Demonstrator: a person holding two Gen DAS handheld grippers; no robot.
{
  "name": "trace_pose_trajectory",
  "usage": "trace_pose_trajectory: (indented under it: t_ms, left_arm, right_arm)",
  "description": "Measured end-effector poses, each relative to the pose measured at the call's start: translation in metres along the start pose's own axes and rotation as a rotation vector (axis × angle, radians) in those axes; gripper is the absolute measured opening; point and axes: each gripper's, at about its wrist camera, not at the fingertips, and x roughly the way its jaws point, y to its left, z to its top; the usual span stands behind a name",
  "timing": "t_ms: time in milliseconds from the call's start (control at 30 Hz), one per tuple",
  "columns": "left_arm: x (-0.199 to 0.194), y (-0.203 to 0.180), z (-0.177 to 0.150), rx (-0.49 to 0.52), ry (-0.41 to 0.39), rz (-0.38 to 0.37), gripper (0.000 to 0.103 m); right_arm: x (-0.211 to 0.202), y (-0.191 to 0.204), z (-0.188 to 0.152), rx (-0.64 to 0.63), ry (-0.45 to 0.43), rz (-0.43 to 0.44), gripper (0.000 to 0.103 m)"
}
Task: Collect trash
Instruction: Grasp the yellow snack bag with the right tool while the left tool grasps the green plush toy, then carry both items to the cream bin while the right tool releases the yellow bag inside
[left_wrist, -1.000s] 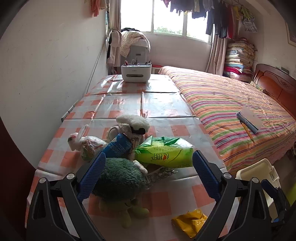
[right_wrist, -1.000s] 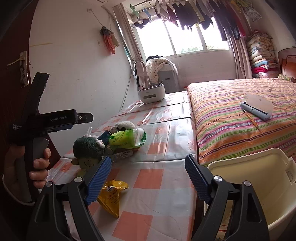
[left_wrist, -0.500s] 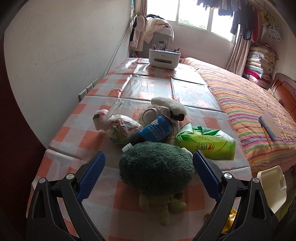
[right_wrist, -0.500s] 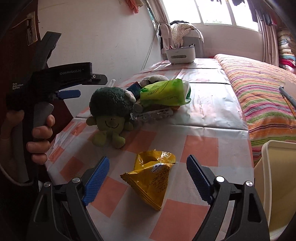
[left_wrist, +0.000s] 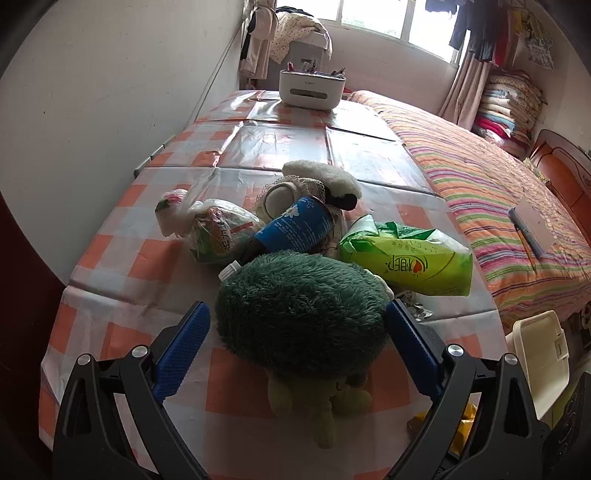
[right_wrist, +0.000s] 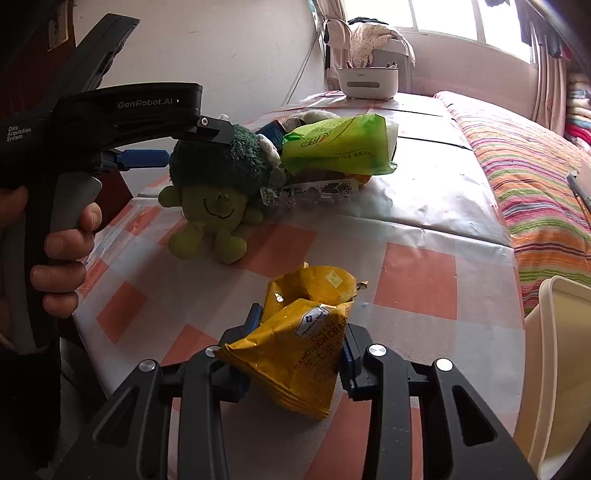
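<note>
My right gripper (right_wrist: 295, 343) is shut on a crumpled yellow snack wrapper (right_wrist: 303, 332) at the near edge of the checked table (right_wrist: 417, 288). My left gripper (left_wrist: 295, 347) is open, its blue pads on either side of a green plush toy (left_wrist: 299, 325); the toy also shows in the right wrist view (right_wrist: 218, 173). Behind the toy lie a green tissue pack (left_wrist: 406, 258), a blue-labelled bottle (left_wrist: 295, 229), a clear bag of scraps (left_wrist: 214, 232) and a silver foil wrapper (right_wrist: 310, 192). A cream trash bin (right_wrist: 554, 369) stands at the table's right side.
A white organiser box (left_wrist: 310, 88) stands at the far end of the table. A cream plush toy (left_wrist: 314, 184) lies behind the bottle. A striped bed (left_wrist: 498, 192) runs along the right, with a notebook and pen on it. A wall is to the left.
My right gripper has gone down to the yellow wrapper and shut on it. My left gripper has moved closer to the green plush toy, still open.
</note>
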Motion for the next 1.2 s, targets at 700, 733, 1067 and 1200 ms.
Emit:
trace_pose_trajectory:
  t_ms: [700,733,1067,1200]
  left_arm:
    - [-0.002,-0.011,0.002,0.014,-0.084,0.054,0.070]
    - [-0.004,-0.012,0.002,0.016,-0.093,0.059,0.070]
    - [-0.034,-0.030,0.010,0.038,-0.189,0.037,0.070]
    - [-0.042,-0.046,0.012,0.059,-0.213,0.010,0.070]
  right_arm:
    - [-0.033,-0.013,0.007,0.045,-0.174,-0.046,0.030]
    - [-0.034,-0.014,0.008,0.049,-0.182,-0.049,0.030]
    - [-0.051,-0.030,0.007,0.101,-0.251,-0.078,0.030]
    - [-0.059,-0.040,0.005,0.129,-0.268,-0.101,0.030]
